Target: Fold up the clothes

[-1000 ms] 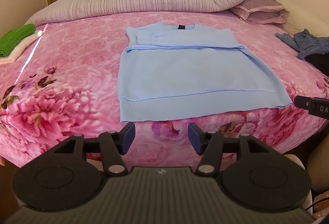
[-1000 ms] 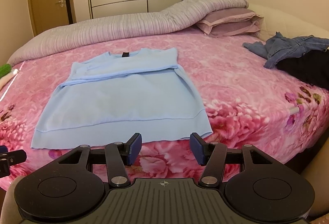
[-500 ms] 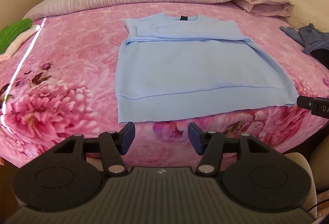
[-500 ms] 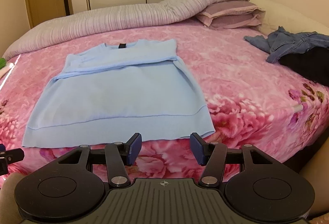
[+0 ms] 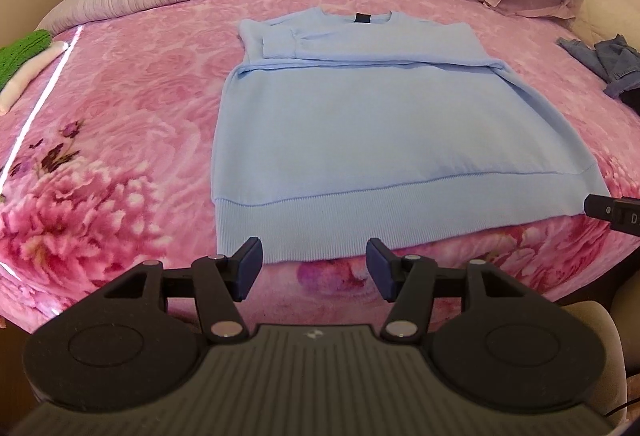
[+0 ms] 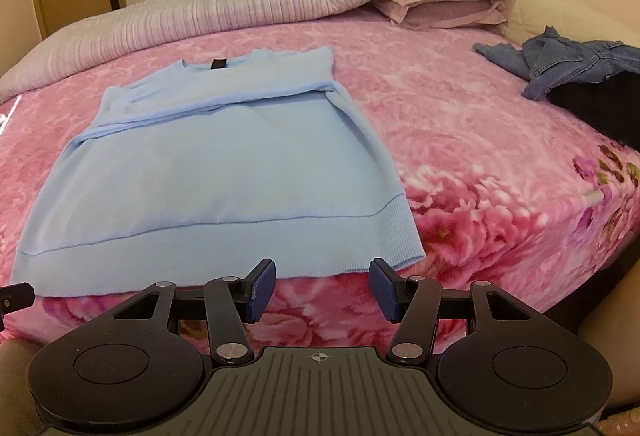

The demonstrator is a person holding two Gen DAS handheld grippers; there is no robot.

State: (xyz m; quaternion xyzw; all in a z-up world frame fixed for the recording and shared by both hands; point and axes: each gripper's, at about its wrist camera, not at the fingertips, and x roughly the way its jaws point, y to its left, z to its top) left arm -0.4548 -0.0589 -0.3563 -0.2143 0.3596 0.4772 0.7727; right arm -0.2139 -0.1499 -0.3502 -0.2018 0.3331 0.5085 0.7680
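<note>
Left wrist view: pale blue sweater (image 5: 376,140) spread flat, face down, on pink floral bed (image 5: 120,108), neck label toward 12 o'clock, ribbed hem (image 5: 400,212) toward 6 o'clock along the near bed edge. Both sleeves already laid across the upper back in a band, presumably to square the garment into a rectangle before the body is folded. Left hand-held gripper (image 5: 314,268) poised just short of the hem's 7 o'clock corner, jaws wide apart and empty, hem lying near the gap between the two blue pads (image 5: 250,268); spread likely chosen to admit the thick rib knit. Tip of the other tool visible at 3 o'clock, beside the hem's far corner.

Right wrist view: same sweater (image 6: 224,172) seen from the opposite corner. Right hand-held gripper (image 6: 322,294) likewise wide and empty, set just below the hem (image 6: 240,248) near its 5 o'clock corner, not touching cloth. Symmetric stationing at the two hem corners judged as preparation for pinching both and carrying the hem toward the collar at 12 o'clock. Striped duvet (image 6: 224,8) and pillows (image 6: 444,0) banked at 12 o'clock; denim garment (image 6: 560,56) heaped at 2 o'clock, well apart, probably awaiting its turn. Green and white folded items (image 5: 24,56) at 10 o'clock of the left view, set aside
</note>
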